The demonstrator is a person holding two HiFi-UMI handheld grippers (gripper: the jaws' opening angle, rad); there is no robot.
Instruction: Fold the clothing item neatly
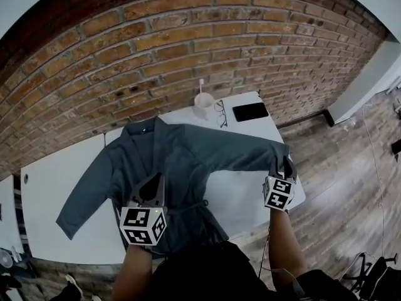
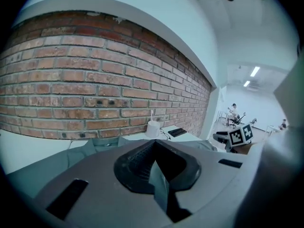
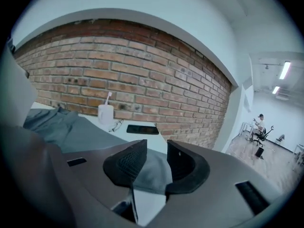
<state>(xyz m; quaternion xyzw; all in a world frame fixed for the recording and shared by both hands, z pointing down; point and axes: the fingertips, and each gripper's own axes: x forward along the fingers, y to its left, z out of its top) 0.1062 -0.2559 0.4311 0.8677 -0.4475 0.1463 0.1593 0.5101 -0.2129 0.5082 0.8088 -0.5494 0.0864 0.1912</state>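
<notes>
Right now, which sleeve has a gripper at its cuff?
The right-side sleeve: the right gripper is open at its cuff. The left-side sleeve lies unattended.

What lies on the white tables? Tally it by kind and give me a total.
grey garment: 1
white cup: 1
glasses: 1
black phone: 1
Total: 4
</notes>
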